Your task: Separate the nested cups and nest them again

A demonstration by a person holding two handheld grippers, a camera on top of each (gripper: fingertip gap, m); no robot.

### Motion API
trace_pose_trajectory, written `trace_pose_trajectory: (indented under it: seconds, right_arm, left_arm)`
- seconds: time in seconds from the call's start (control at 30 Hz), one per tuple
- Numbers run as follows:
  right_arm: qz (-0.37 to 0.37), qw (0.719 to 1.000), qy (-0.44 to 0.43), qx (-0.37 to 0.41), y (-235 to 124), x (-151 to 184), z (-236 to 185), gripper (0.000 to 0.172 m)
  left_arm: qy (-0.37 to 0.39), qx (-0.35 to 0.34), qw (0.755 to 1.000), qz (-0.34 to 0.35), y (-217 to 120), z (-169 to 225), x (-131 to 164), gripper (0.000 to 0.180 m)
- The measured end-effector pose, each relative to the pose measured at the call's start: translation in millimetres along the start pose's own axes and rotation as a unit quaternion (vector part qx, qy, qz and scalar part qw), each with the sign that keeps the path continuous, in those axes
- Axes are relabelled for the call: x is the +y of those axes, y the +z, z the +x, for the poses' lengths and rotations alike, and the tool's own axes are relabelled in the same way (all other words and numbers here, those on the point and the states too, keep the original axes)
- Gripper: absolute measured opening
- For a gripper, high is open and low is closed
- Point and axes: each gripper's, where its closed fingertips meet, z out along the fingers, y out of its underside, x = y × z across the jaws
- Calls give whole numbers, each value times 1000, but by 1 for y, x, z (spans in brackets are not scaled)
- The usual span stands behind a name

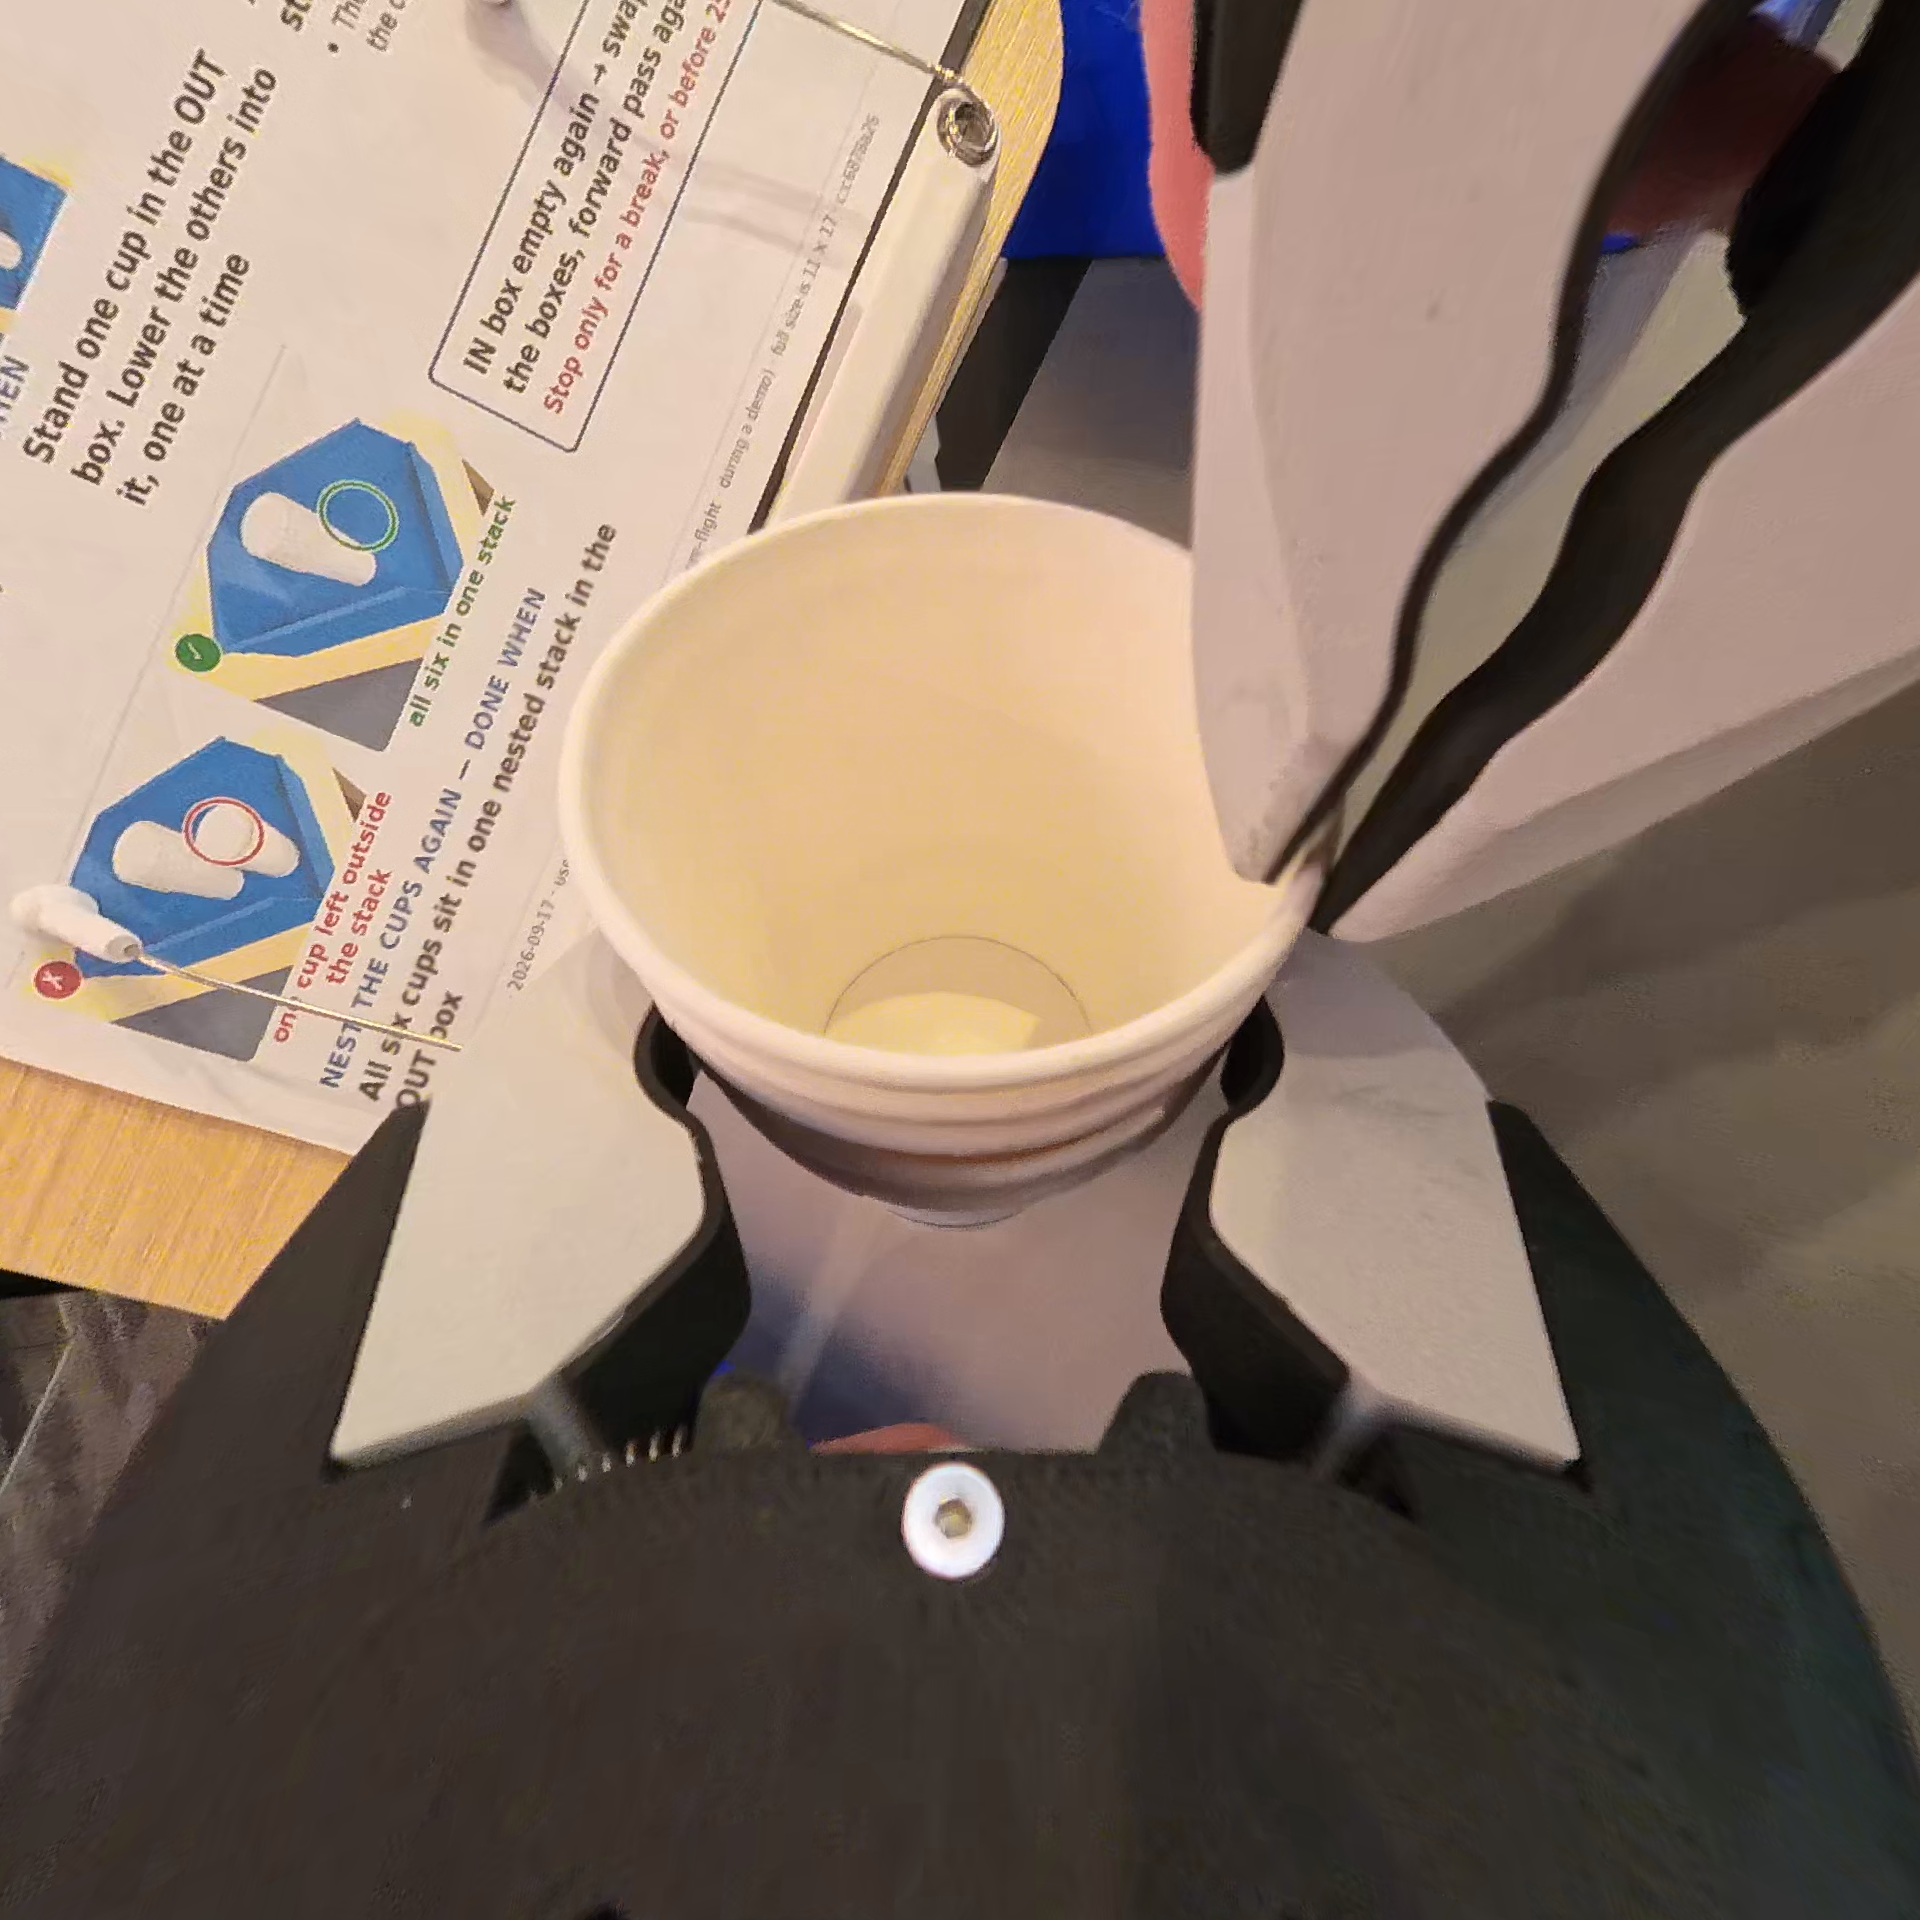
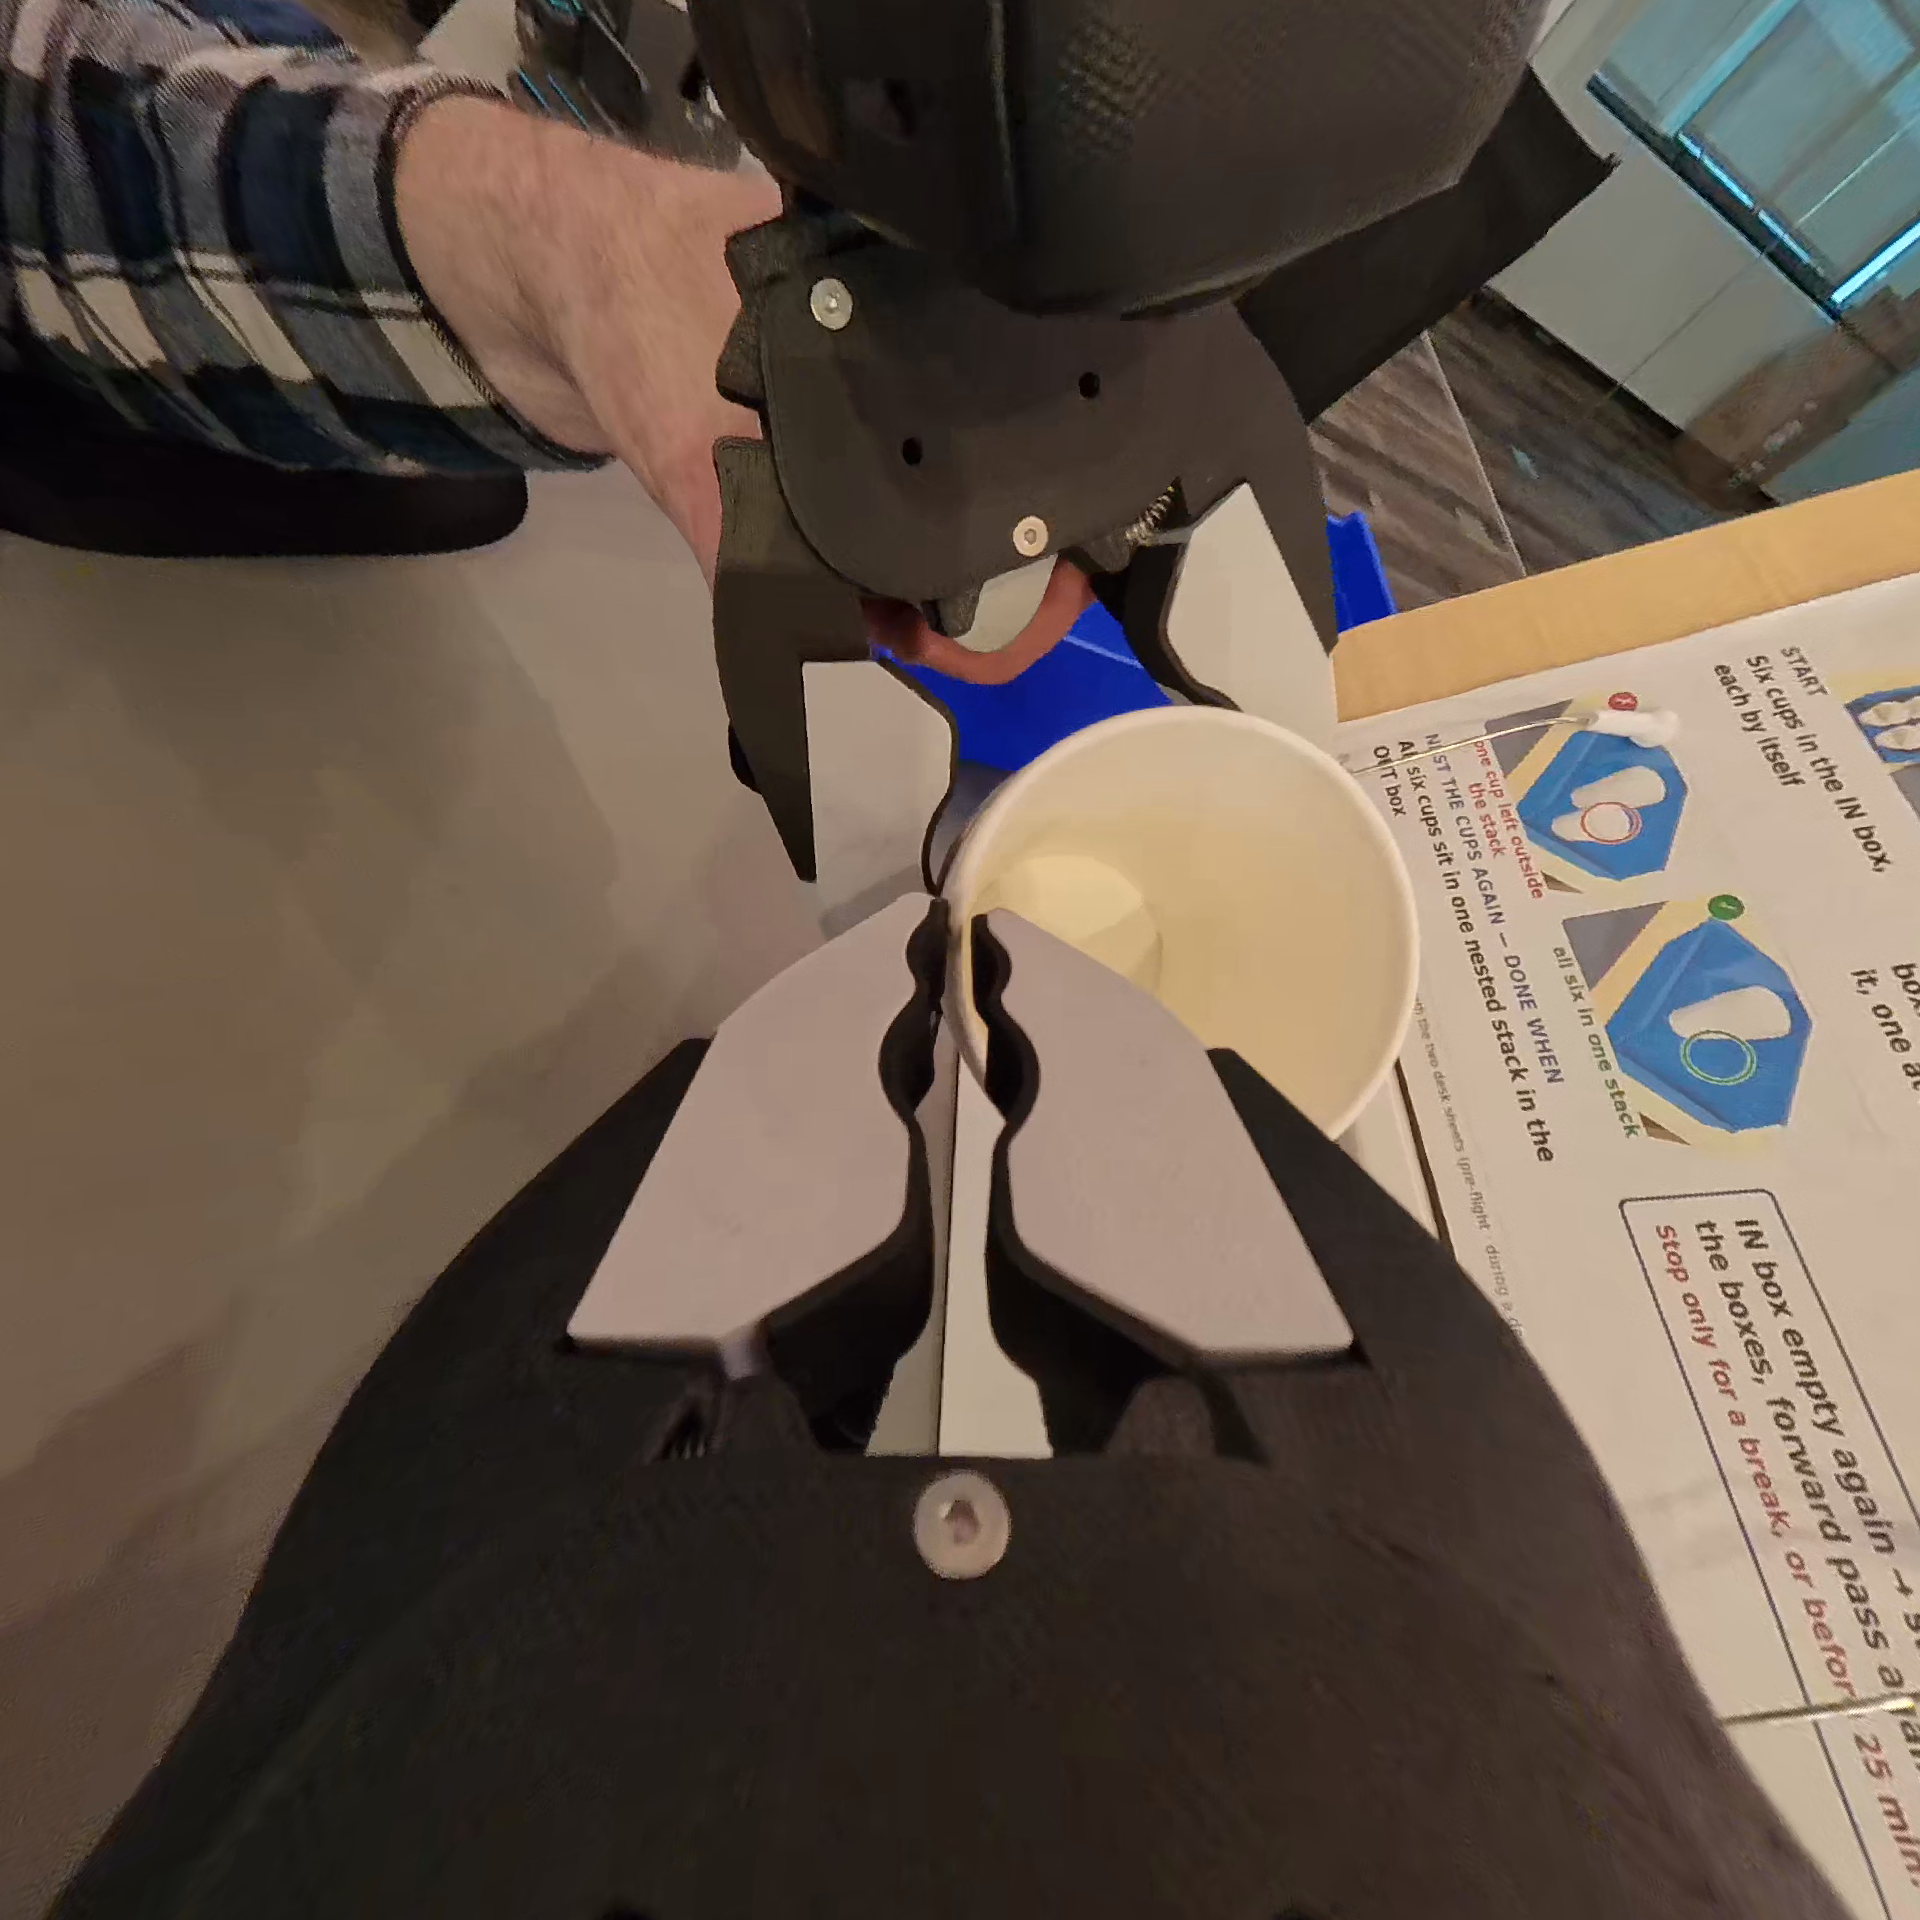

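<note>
1. A stack of nested white paper cups [image 1: 935,831], tapered with rolled rims layered like ribs, sits between the left gripper [image 1: 956,1070]'s grey fingers, which clasp it below the rims.
2. The right gripper [image 2: 958,935], nearly closed, pinches the innermost cup [image 2: 1226,894]'s thin wall, one wavy black pad inside, one outside.
3. The stack's base is hidden behind the rims.
4. A glossy printed sheet [image 1: 312,312] lies ahead-left of the left gripper, cut off at the edges.

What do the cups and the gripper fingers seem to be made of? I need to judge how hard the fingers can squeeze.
The cups look like thin paper: matte white, cream inside, rolled rims, a seamed bottom disc. The right gripper's fingers look like rigid matte grey plastic with black, wavy, probably rubbery pads, pinching the top cup's wall.
</note>
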Motion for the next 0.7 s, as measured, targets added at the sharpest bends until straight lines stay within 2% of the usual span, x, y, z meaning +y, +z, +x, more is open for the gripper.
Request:
trace_pose_trajectory:
  seconds: [0.03, 0.5, 0.7]
  right_arm:
    - [-3, 1000, -2, 0, 1, 1, -1, 3]
    - [26, 1000, -5, 15, -16, -11, 8, 2]
    - [10, 1000, -13, 23, -25, -13, 10, 2]
  left_arm:
    - [0, -1, 1000, 0, 0, 0, 0, 101]
    - [-12, -1, 1000, 0, -2, -3, 0, 100]
    - [-13, 4, 1000, -5, 1, 0, 1, 100]
